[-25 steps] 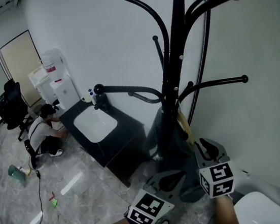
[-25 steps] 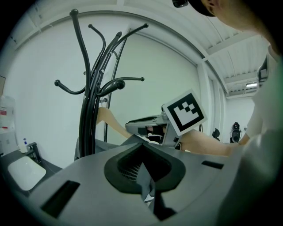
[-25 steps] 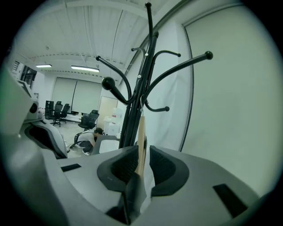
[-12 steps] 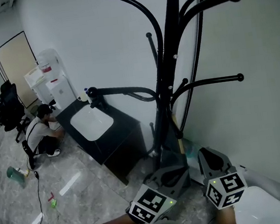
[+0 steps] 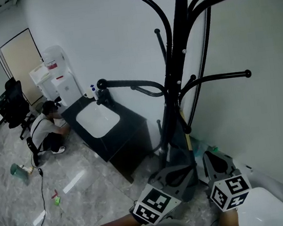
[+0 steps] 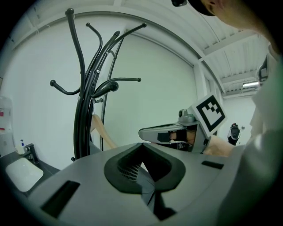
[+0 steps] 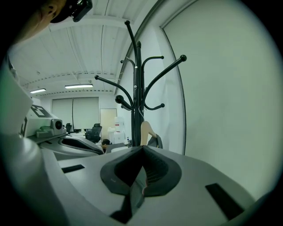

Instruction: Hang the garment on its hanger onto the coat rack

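The grey garment (image 5: 174,154) sits low against the pole of the black coat rack (image 5: 181,63), draped on a wooden hanger (image 5: 185,128) just beside that pole; where its hook rests can't be made out. The left tongs (image 5: 174,175) are pressed together on a fold of the fabric, and the right tongs (image 5: 213,158) pinch another fold right alongside. Further back, a black sink cabinet (image 5: 129,137) stands against the wall, with a person (image 5: 48,133) crouching next to it.

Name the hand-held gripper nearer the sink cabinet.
Left. The left hand-held gripper sits just right of the sink cabinet; the right hand-held gripper is farther right, past the coat rack.
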`<state>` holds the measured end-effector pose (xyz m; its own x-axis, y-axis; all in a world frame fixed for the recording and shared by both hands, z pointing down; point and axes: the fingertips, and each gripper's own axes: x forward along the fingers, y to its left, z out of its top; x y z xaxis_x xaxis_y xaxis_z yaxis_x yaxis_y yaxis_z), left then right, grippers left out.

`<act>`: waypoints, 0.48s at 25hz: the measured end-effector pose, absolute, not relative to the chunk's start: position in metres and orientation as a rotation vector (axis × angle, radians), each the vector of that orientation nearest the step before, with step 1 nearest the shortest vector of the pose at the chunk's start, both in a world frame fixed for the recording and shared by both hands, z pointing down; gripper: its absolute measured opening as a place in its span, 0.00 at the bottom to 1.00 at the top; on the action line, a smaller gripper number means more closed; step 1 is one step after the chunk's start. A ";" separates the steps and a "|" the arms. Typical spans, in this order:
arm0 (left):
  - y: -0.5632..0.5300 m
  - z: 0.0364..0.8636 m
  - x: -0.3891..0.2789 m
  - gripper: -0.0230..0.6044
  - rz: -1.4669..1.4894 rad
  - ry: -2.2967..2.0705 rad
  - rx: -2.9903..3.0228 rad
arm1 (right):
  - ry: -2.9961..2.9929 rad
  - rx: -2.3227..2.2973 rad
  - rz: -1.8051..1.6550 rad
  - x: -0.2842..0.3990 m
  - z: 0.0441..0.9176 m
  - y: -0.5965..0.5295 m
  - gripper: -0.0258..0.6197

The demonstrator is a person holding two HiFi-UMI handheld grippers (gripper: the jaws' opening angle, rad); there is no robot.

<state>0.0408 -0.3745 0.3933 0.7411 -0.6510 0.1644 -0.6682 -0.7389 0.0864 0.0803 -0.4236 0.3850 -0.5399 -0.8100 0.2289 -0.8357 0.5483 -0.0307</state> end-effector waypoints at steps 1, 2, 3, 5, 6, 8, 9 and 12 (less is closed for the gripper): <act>-0.374 0.393 0.040 0.04 0.185 -1.068 2.799 | -2.596 1.392 0.205 0.079 0.386 -0.423 0.06; -0.374 0.393 0.039 0.04 0.185 -1.070 2.798 | -2.597 1.389 0.207 0.078 0.386 -0.424 0.06; -0.374 0.393 0.039 0.04 0.184 -1.072 2.797 | -2.597 1.387 0.209 0.077 0.387 -0.424 0.06; -0.374 0.394 0.038 0.04 0.183 -1.072 2.796 | -2.596 1.385 0.210 0.076 0.387 -0.424 0.06; -0.374 0.394 0.038 0.04 0.184 -1.072 2.796 | -2.594 1.385 0.210 0.076 0.388 -0.424 0.06; -0.374 0.395 0.038 0.04 0.184 -1.069 2.796 | -2.590 1.387 0.211 0.076 0.389 -0.425 0.06; -0.374 0.395 0.037 0.04 0.184 -1.068 2.795 | -2.589 1.389 0.212 0.076 0.389 -0.425 0.06; -0.374 0.395 0.036 0.04 0.183 -1.066 2.793 | -2.585 1.394 0.216 0.077 0.390 -0.426 0.06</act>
<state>0.0365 -0.3739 0.3950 0.7408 -0.6511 0.1655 -0.6689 -0.7376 0.0926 0.0766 -0.4257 0.3896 -0.5371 -0.8085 0.2406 -0.8372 0.5457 -0.0352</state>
